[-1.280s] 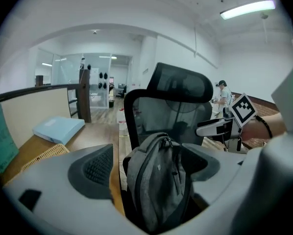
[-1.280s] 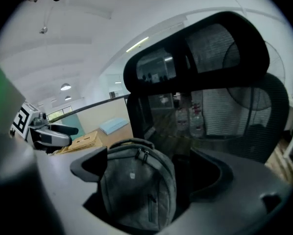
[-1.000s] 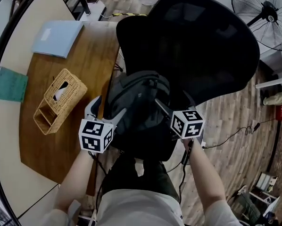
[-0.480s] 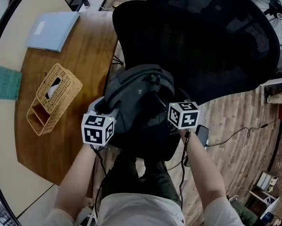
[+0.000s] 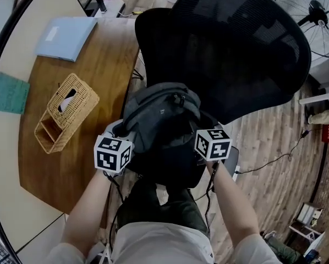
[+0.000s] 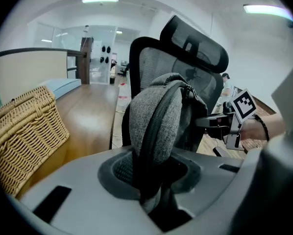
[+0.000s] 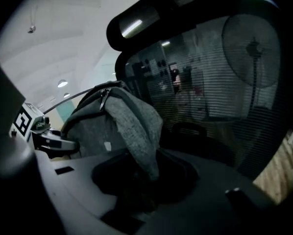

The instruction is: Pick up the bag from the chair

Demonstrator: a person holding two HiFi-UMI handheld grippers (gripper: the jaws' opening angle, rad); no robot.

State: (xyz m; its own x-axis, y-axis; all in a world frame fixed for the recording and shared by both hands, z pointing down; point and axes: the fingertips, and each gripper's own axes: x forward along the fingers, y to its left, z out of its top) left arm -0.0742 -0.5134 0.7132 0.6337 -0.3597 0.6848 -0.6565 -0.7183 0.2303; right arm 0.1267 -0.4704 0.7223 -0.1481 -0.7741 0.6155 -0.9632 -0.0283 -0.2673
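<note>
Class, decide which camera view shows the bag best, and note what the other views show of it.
The head view: it shows most of the bag from above. The left gripper view shows only one grey side with a zip, close up; the right gripper view shows another side, dimly lit.

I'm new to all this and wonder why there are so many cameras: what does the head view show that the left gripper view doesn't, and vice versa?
Only the head view shows the person's lap and left forearm, and the standing fan. Only the left gripper view shows the left gripper up close, its jaws shut on a fold of the grey bag, and the ceiling lights. Both show the bag, the black mesh chair, the wicker basket and the right gripper at the bag's other side.
</note>
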